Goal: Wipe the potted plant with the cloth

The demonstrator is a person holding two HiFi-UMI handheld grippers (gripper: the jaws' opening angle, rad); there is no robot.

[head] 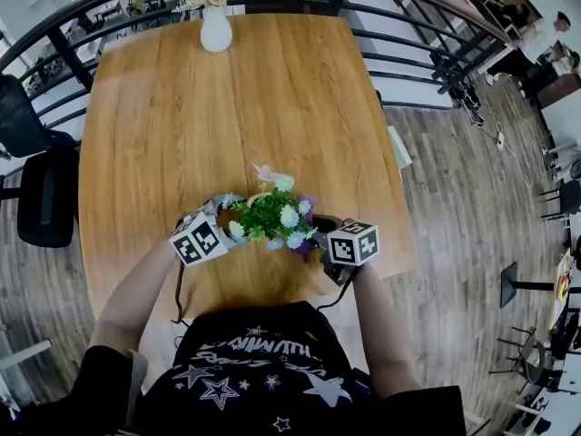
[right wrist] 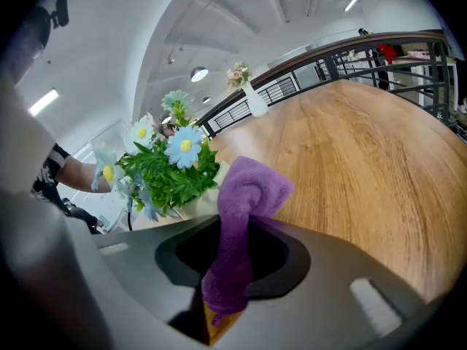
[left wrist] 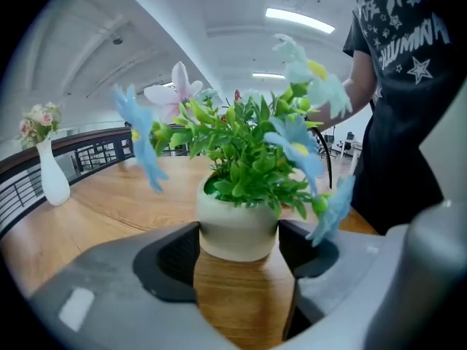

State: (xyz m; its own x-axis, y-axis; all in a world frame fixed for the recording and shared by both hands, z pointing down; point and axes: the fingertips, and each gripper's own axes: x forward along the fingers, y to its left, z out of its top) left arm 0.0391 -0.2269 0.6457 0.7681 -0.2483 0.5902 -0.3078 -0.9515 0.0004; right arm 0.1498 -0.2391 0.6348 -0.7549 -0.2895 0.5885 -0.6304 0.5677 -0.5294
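Note:
A potted plant point(head: 270, 214) with green leaves and pale blue and white flowers stands near the front edge of the wooden table point(head: 272, 98). In the left gripper view its cream pot point(left wrist: 237, 228) sits between the jaws of my left gripper point(left wrist: 237, 252), and both dark pads lie against the pot's sides. My right gripper point(right wrist: 233, 257) is shut on a purple cloth point(right wrist: 244, 217), which bunches up above the jaws just to the right of the plant point(right wrist: 171, 170). In the head view the left gripper point(head: 227, 218) and right gripper point(head: 318, 230) flank the plant.
A white vase of pink flowers point(head: 216, 27) stands at the table's far edge, in front of a dark railing point(head: 399, 39). A black chair point(head: 41, 189) is off the table's left side. The person's torso is close against the front edge.

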